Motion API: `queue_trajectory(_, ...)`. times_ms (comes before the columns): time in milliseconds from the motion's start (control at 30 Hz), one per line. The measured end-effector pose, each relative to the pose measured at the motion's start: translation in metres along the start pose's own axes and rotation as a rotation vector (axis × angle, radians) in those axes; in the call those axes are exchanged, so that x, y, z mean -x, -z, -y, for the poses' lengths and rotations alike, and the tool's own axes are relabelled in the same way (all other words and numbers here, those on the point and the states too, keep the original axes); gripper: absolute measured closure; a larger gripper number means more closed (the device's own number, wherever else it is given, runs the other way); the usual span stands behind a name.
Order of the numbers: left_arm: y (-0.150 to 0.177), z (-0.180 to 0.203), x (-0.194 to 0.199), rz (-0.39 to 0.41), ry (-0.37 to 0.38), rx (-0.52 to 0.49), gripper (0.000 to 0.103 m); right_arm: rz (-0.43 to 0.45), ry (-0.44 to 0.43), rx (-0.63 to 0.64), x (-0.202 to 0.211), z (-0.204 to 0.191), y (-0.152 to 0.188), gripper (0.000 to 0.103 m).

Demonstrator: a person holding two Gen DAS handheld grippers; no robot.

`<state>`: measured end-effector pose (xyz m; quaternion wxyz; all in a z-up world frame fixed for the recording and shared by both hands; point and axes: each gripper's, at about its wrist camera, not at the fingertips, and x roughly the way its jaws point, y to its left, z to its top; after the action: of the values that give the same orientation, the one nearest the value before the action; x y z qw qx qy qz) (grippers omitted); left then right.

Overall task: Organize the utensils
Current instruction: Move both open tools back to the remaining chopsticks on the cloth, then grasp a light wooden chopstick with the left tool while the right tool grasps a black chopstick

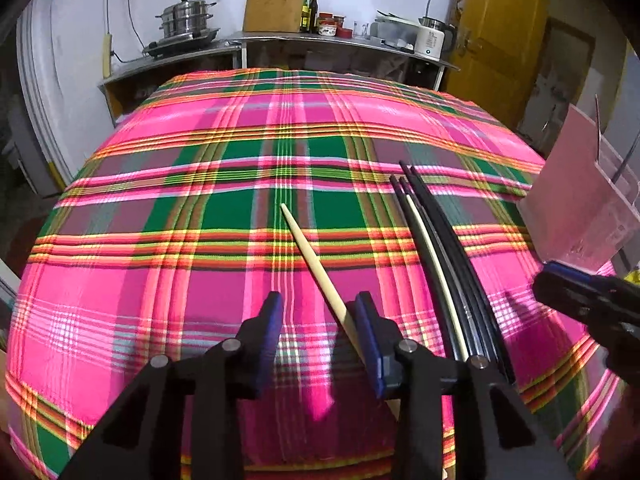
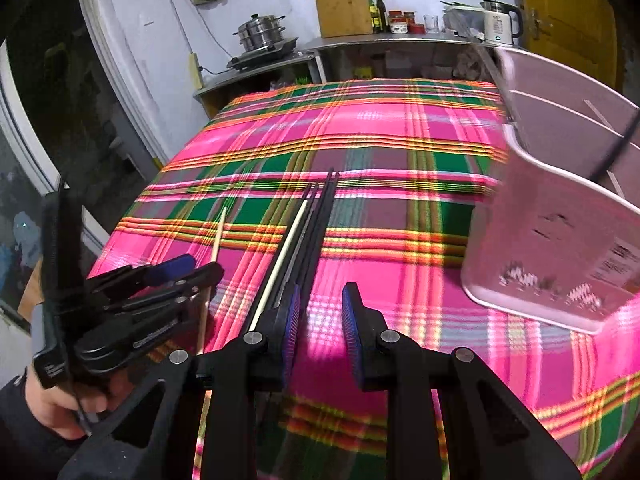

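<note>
A single light wooden chopstick (image 1: pixel 310 258) lies on the plaid cloth; its near end runs between my open left gripper's (image 1: pixel 320 312) fingers, against the right pad (image 1: pixel 370 340). It also shows in the right wrist view (image 2: pixel 218 240). A bundle of several black chopsticks and one cream one (image 1: pixel 444 264) lies to its right, also seen in the right wrist view (image 2: pixel 308 236). My right gripper (image 2: pixel 320 312) is open and empty, just right of the bundle's near end. A translucent pink divided holder (image 2: pixel 560 216) stands at the right, with a few utensils in it.
The table is covered by a pink, green and yellow plaid cloth (image 1: pixel 240 160). Behind it stands a metal counter (image 1: pixel 320 42) with a steamer pot (image 1: pixel 184 20), a cutting board (image 1: pixel 276 0), bottles and a kettle (image 1: pixel 432 38). A yellow door (image 1: pixel 504 32) is at back right.
</note>
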<state>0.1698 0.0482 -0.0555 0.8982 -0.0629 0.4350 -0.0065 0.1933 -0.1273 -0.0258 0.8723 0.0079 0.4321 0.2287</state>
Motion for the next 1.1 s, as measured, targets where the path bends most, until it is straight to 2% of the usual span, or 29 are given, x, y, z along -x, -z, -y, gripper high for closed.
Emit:
queue_trajectory(133,-0.013,-0.014,-0.007,-0.014,0.065,0.068,0.063,-0.012,0.007,-0.009,-0.019,-0.001,-0.014,0.080)
queue_trajectory(300,-0.029,-0.016,-0.018,-0.019,0.066,0.087,0.063,-0.038,0.023,-0.024,-0.039,0.001,-0.025,0.080)
queue_trajectory(367,-0.033,-0.014,-0.023,-0.017,0.057,0.080,0.068,-0.054,0.033,-0.030,-0.047,0.004,-0.028,0.082)
queue_trajectory(500,-0.040,-0.016,-0.029,-0.014,0.025,0.067,0.088,-0.074,0.049,-0.044,-0.055,0.008,-0.027,0.086)
queue_trajectory(600,-0.043,-0.020,-0.031,-0.014,0.025,0.076,0.092,-0.071,0.055,-0.053,-0.056,0.010,-0.029,0.086)
queue_trajectory(767,-0.042,-0.022,-0.030,-0.008,0.027,0.073,0.092,-0.090,0.092,-0.042,-0.058,0.011,-0.031,0.089)
queue_trajectory(900,-0.041,-0.024,-0.030,-0.003,0.038,0.079,0.093,-0.083,0.056,-0.050,-0.054,0.006,-0.034,0.089)
queue_trajectory(1100,-0.041,-0.026,-0.030,-0.002,0.047,0.077,0.093,-0.093,0.076,-0.019,-0.062,0.002,-0.034,0.089)
